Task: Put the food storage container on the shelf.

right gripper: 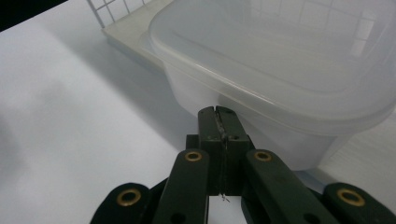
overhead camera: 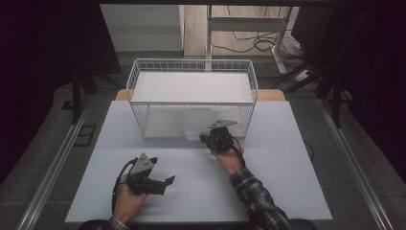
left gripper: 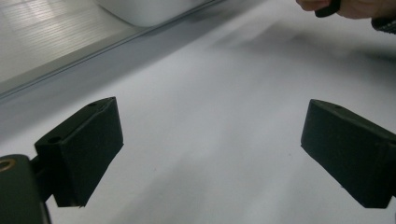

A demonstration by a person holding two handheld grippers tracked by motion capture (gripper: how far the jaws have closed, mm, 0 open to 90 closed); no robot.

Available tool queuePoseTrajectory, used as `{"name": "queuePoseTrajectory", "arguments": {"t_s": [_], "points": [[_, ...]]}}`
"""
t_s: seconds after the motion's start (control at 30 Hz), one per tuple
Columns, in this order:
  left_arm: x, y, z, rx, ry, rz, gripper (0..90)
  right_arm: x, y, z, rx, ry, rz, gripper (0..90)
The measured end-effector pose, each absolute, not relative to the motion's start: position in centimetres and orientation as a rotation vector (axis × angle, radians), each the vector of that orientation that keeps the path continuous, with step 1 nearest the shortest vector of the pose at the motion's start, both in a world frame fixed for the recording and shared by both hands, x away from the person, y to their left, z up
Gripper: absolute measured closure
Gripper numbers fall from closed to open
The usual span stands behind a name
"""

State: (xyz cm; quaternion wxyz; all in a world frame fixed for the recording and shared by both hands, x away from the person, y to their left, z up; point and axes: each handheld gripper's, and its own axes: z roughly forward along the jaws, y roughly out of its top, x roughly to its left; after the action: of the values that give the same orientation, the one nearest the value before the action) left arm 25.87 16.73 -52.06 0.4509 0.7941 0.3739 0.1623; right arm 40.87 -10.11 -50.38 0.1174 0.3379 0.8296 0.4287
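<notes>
My right gripper (right gripper: 219, 116): jaws fully closed, pads pressed flat together, nothing between them. The tips sit right against the side wall of the clear plastic container (right gripper: 280, 65), just under its lid rim. I can't tell if they actually touch it or stop just short.

The container has its lid on and is translucent. In the high view it (overhead camera: 198, 122) stands at the near open side of the white wire basket (overhead camera: 139, 72), partly inside the frame, with its front corner toward my right gripper (overhead camera: 210, 139). It rests on the pale board (right gripper: 126, 35) that floors the basket, and its near part overhangs the desk (overhead camera: 268, 182).

My left gripper (left gripper: 210, 140): jaws wide apart, nothing between them, only bare desk surface below. No earlier picture here, so I only report that state. In the high view it (overhead camera: 165, 182) is low over the near-left part of the desk, lying roughly level with the jaws pointing right, well apart from the container and basket. My left hand (overhead camera: 127, 201) holds it from below, and the cable loops off its left side.

My right hand (overhead camera: 230, 158) comes in from the lower right, in a plaid sleeve (overhead camera: 253, 196). The left gripper view catches that hand at its top right edge.

The basket stands at the far middle of the desk.
</notes>
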Motion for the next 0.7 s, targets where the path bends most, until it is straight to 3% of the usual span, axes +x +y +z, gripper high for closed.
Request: {"name": "queuePoseTrajectory", "arguments": {"t_s": [0.7], "points": [[25.9, 17.1, -52.3, 1.948, 0.945, 0.397, 4.8, 44.0, -8.4, -50.8, 1.038, 2.406, 1.236, 89.1]]}}
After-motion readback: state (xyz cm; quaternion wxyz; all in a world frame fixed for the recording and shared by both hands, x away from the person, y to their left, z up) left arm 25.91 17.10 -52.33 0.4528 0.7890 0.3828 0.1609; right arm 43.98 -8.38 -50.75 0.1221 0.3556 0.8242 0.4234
